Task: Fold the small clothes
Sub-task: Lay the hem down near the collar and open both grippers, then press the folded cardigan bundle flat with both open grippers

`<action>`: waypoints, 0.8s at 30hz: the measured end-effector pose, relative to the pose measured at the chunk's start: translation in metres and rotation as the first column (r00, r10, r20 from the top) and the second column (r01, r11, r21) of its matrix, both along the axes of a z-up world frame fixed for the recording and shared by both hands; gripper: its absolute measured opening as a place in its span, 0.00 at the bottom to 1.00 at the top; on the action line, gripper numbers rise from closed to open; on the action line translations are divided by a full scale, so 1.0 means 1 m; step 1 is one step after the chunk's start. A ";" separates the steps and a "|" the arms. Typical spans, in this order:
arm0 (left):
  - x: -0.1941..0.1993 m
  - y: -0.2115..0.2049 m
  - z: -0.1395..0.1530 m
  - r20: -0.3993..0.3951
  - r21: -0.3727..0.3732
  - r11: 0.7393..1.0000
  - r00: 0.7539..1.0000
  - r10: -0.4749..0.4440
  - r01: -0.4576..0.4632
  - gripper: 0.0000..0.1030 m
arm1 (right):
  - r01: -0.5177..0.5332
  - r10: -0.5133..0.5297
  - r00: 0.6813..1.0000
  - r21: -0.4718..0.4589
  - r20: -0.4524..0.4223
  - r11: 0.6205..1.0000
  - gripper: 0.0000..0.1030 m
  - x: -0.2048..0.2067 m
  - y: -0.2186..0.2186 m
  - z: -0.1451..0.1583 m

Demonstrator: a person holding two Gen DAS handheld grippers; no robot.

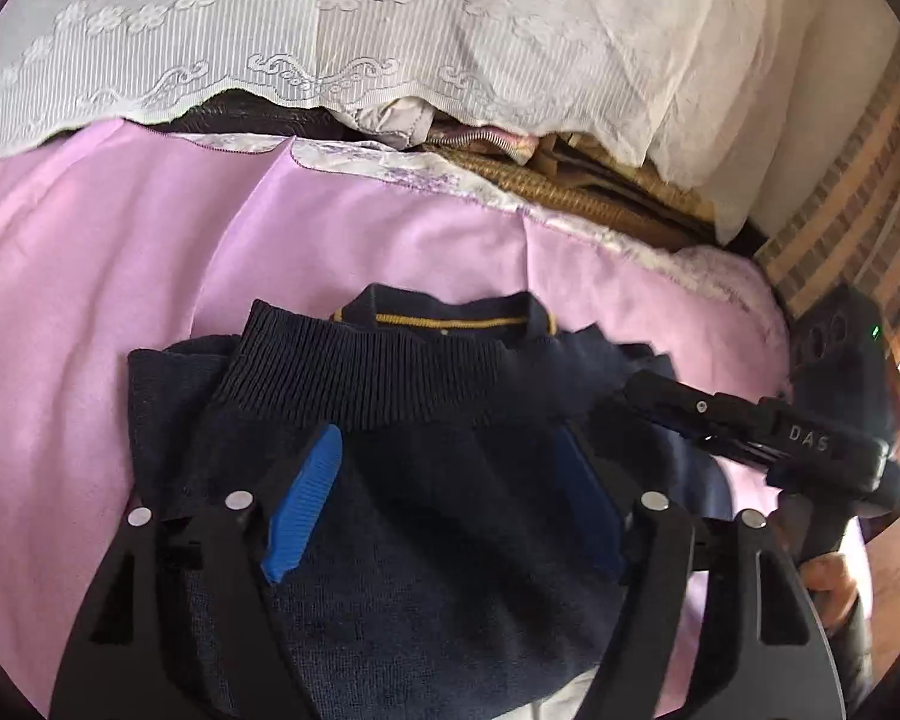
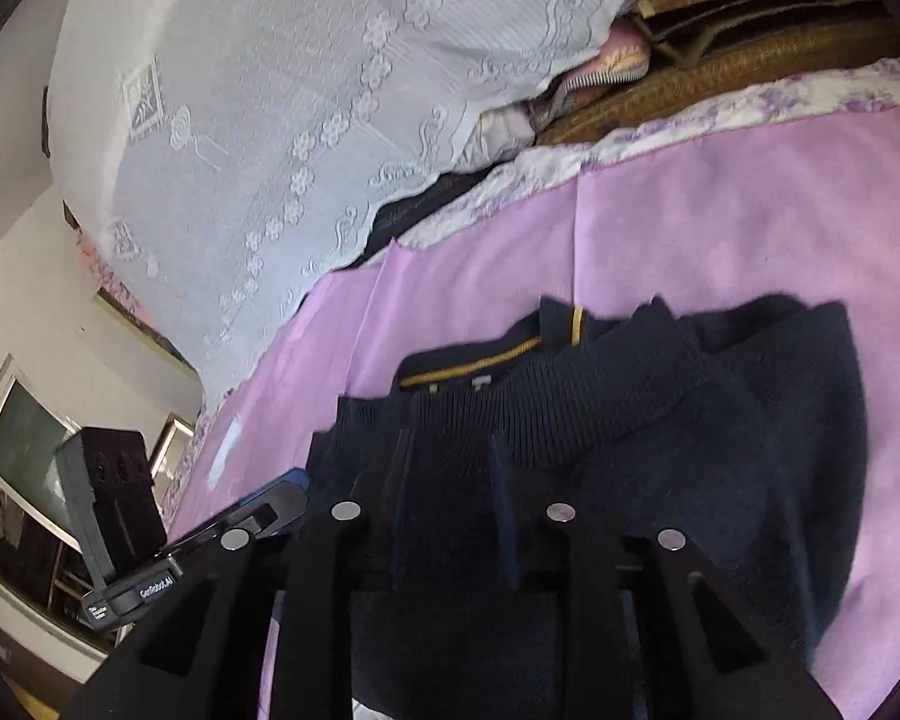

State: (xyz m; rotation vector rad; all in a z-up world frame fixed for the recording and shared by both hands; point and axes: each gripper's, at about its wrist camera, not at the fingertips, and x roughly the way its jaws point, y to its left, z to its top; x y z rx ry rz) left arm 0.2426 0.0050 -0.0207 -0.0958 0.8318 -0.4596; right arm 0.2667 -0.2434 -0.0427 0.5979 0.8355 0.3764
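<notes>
Folded already into a compact bundle on the pink bedsheet: navy sweater, ribbed hem doubled up to the yellow-trimmed collar, lying between and beyond the fingers. Left gripper spread wide over the knit, clamping nothing. Right gripper likewise apart; probably only smoothing left.

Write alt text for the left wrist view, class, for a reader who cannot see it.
A folded navy knit sweater lies on a pink bedsheet, with the left gripper open above it. The right gripper reaches in from the right; white lace fabric hangs behind.
</notes>
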 end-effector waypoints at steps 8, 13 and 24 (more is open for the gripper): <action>-0.004 0.013 -0.025 0.006 0.147 0.984 0.994 0.105 -0.105 0.82 | 0.170 -0.171 0.985 -0.021 -0.032 0.985 0.00 -0.023 -0.054 -0.018; -0.032 0.021 -0.002 0.027 0.091 0.988 0.992 0.127 -0.128 0.80 | 0.127 -0.126 0.991 -0.020 0.040 0.992 0.06 -0.059 -0.043 0.007; -0.065 0.001 -0.036 -0.035 0.181 0.980 0.995 0.091 -0.083 0.86 | -0.006 0.003 0.997 -0.039 -0.071 0.999 0.02 -0.092 -0.009 -0.031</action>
